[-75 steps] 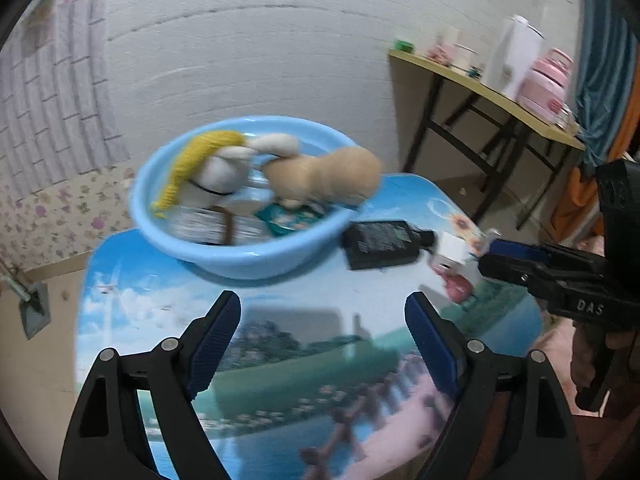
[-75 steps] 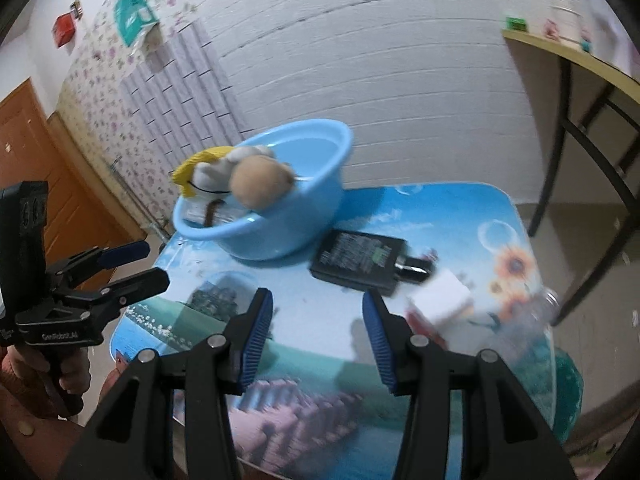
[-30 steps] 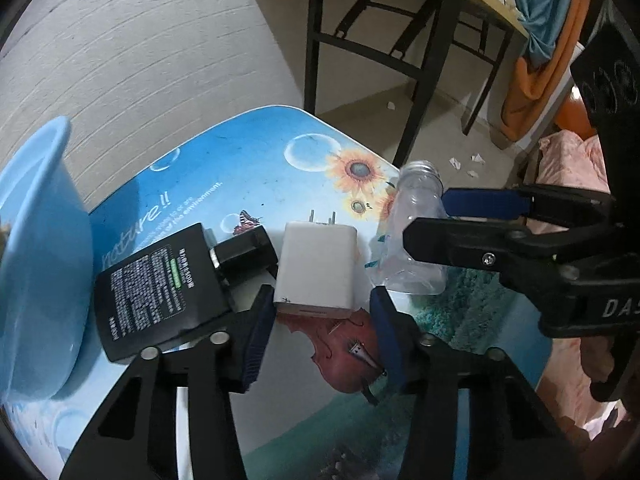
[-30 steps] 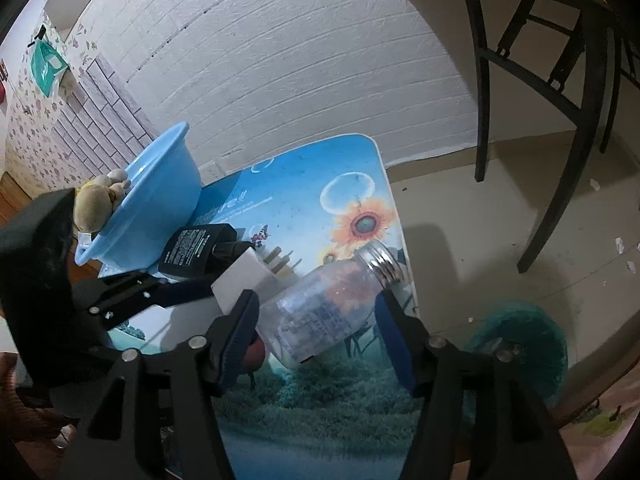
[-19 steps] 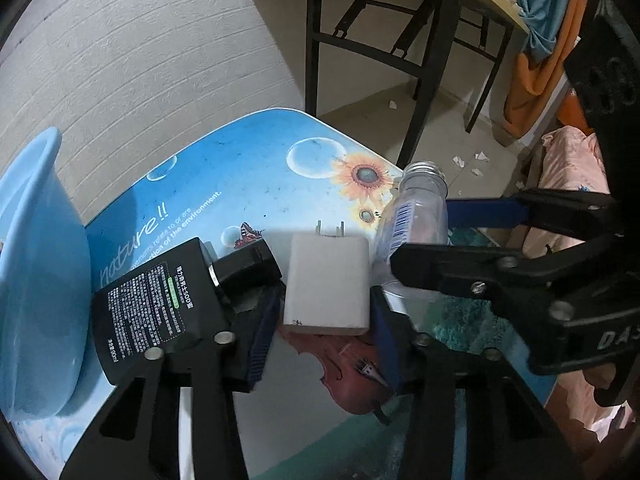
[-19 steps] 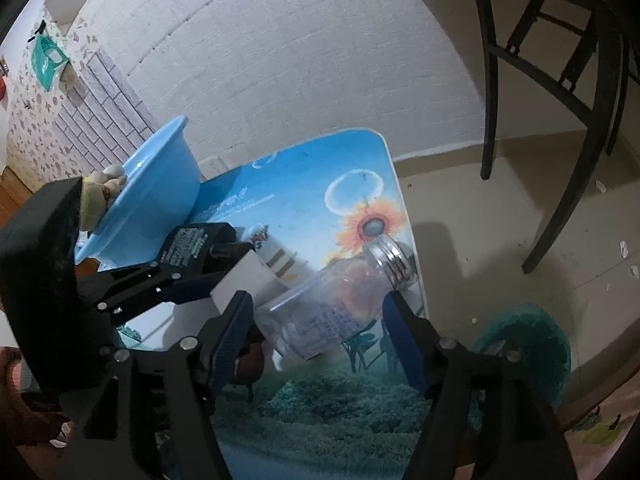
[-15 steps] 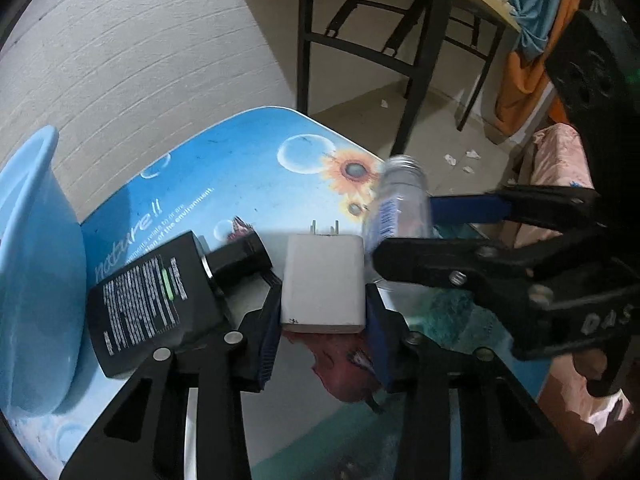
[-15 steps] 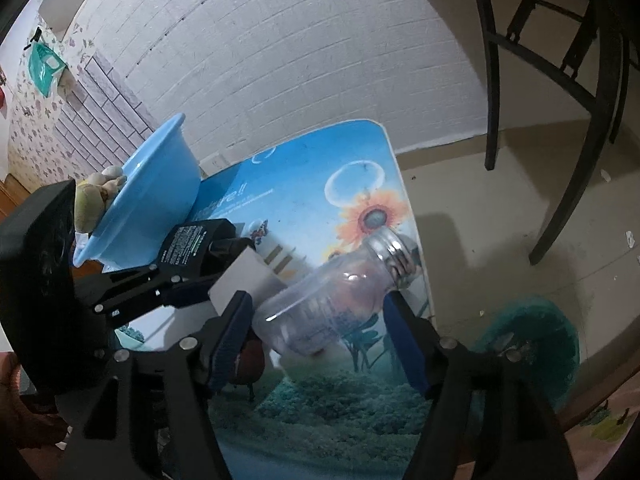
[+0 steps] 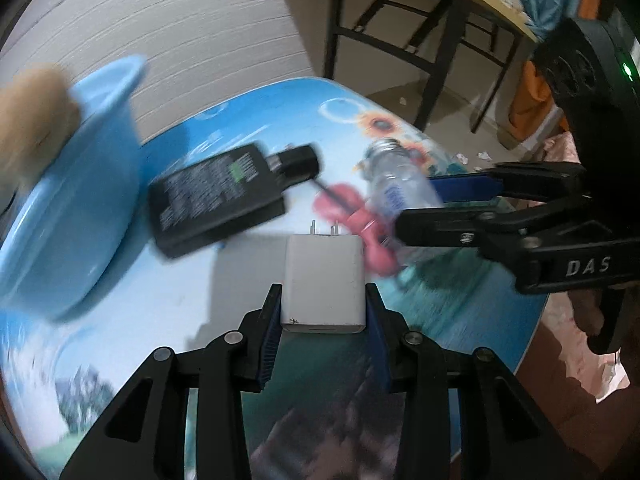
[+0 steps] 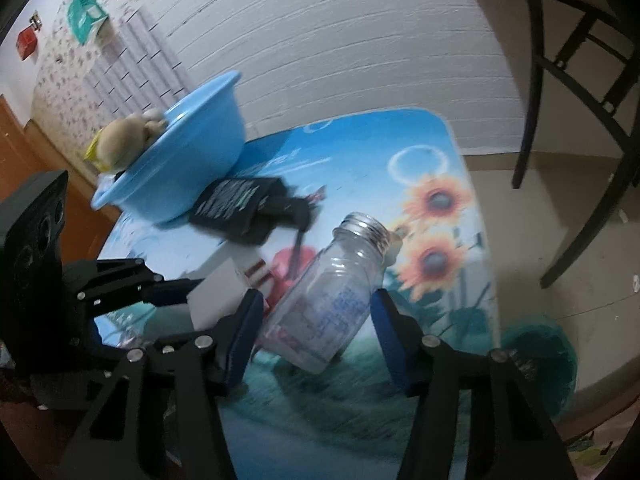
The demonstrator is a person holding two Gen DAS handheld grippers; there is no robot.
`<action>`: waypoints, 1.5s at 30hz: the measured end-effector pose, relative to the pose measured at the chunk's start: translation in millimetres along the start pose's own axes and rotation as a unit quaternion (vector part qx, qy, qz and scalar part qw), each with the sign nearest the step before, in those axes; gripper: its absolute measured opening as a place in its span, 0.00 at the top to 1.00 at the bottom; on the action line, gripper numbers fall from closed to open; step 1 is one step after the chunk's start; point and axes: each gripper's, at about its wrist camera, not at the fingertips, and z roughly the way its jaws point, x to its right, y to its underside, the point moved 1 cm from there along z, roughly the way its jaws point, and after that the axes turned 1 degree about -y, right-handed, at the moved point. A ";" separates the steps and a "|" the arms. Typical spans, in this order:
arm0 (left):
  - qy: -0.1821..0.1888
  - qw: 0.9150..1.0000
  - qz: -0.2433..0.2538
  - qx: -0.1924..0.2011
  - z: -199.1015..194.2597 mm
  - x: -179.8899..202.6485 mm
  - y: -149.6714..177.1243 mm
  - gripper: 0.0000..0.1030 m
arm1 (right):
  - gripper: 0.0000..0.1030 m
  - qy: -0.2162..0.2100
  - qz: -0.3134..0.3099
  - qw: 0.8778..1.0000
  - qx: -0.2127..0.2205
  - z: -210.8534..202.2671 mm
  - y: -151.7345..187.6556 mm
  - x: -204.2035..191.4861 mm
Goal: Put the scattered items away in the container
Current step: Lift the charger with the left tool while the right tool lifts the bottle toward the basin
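Note:
My left gripper (image 9: 323, 312) is shut on a white charger plug (image 9: 323, 276), held above the picture-printed table (image 9: 160, 320) with its prongs pointing away. The clear bottle (image 10: 332, 292) with a silver threaded neck lies tilted between the jaws of my right gripper (image 10: 316, 300), which are closing; a thin gap shows at the left pad. In the left wrist view the bottle (image 9: 396, 192) sits between the right gripper's (image 9: 416, 208) fingers. A black power adapter (image 9: 216, 204) lies by the blue basin (image 9: 92, 184), which holds a plush toy (image 10: 120, 140).
The table's right edge (image 10: 492, 280) drops to the floor, where a green round thing (image 10: 540, 360) lies. A yellow-topped side table with black legs (image 9: 400, 12) stands behind. A white brick wall runs close behind the basin (image 10: 192, 168).
The left gripper closed on the charger, lifted it off the table and swung toward the basin. The right jaws widened, then narrowed around the bottle, whose neck tilted up.

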 end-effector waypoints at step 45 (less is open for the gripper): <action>-0.127 0.979 -0.156 0.027 -67.2 -104.3 122.0 0.59 | 0.46 0.061 -0.146 0.986 -0.046 15.1 41.1 -83.1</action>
